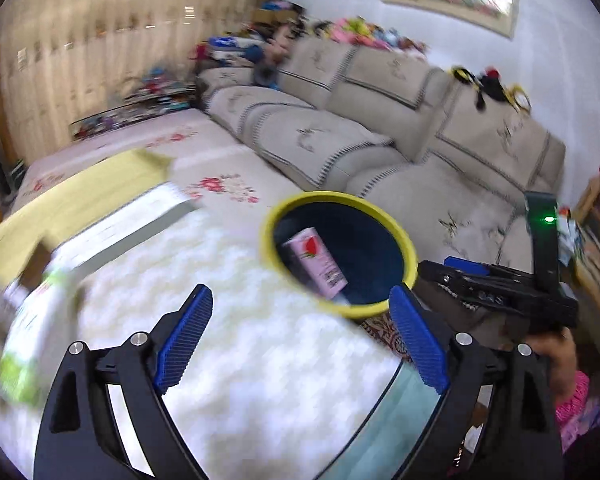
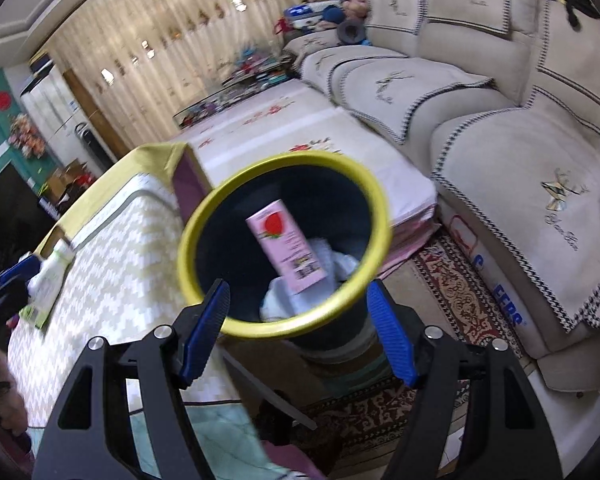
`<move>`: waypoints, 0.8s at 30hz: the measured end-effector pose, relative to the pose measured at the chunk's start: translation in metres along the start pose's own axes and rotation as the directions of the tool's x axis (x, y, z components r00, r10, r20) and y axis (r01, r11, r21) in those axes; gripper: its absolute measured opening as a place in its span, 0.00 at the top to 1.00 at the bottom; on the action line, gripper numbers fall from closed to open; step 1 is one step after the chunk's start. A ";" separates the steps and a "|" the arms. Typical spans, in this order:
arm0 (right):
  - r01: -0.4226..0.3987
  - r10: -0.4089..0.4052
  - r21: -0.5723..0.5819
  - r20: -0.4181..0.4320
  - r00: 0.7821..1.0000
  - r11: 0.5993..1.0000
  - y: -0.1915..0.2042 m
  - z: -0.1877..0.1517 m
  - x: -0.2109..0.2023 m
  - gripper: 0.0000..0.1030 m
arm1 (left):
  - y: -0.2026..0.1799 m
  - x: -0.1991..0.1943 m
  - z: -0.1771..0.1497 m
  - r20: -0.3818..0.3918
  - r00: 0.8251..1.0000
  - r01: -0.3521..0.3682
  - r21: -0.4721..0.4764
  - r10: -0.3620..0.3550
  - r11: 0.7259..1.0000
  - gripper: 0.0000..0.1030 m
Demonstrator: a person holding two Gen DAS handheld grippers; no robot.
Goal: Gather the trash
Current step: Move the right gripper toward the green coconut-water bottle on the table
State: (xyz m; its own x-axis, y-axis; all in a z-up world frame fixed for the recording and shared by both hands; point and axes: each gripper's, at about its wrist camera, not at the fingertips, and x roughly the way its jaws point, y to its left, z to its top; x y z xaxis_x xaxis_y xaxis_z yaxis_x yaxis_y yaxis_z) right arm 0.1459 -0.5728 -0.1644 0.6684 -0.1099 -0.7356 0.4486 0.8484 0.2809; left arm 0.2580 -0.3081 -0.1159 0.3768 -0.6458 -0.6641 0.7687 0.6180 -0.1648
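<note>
Trash here means a pink carton [image 2: 286, 246] with a red strawberry on its face, sitting tilted inside the bin [image 2: 204, 220], leaning over crumpled white paper [image 2: 296, 300] at the bottom. The bin is dark inside with a yellow rim and stands off the table's [image 2: 112, 280] edge, toward 12 o'clock from the right gripper [image 2: 298, 330]. In the left wrist view the same carton [image 1: 314, 266] shows in the bin [image 1: 268, 236] at about 1 o'clock from the left gripper [image 1: 300, 340].

Both grippers have their blue fingers spread wide and hold nothing. The carton seems already dropped, so the step in hand is likely going for the next piece. A green-and-white pack [image 2: 50, 280] lies on the table at 9 o'clock in the right view; in the left view it [image 1: 28, 332] is heavily blurred at 9 o'clock, so its exact shape is hard to tell.

To do this well, I would send the left gripper, which is nearer, swing it toward 9 o'clock, come down with fingers astride the pack's narrow sides, and close firmly but not crushingly, since such a pack probably dents easily. Slow down before closing. Keep the right gripper clear of the bin mouth so the drop is unobstructed.
</note>
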 end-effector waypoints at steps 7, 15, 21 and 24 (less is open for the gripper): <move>-0.067 0.062 -0.124 -0.047 0.997 0.990 0.085 -0.010 0.017 0.34 | 0.092 -0.100 -0.080 0.048 0.975 -0.204 -0.184 0.216 0.962 0.11; -0.211 0.187 -0.297 -0.108 0.976 0.931 0.216 -0.033 0.029 0.34 | 0.173 -0.172 -0.166 0.037 0.919 -0.355 -0.353 0.392 0.866 0.11; -0.301 0.270 -0.396 -0.133 0.954 0.868 0.311 -0.059 0.029 0.30 | 0.198 -0.180 -0.194 0.019 0.917 -0.356 -0.410 0.398 0.840 0.11; -0.299 0.265 -0.433 -0.139 0.954 0.850 0.344 -0.070 0.034 0.30 | 0.207 -0.180 -0.204 0.028 0.924 -0.335 -0.420 0.382 0.843 0.11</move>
State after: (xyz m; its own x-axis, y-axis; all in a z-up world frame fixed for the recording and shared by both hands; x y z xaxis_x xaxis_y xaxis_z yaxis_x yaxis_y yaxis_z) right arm 0.2811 -0.2488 -0.1359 0.6740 0.1919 -0.7134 -0.0753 0.9785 0.1921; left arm 0.2438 0.0270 -0.1791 0.6560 -0.3735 -0.6559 0.3049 0.9261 -0.2225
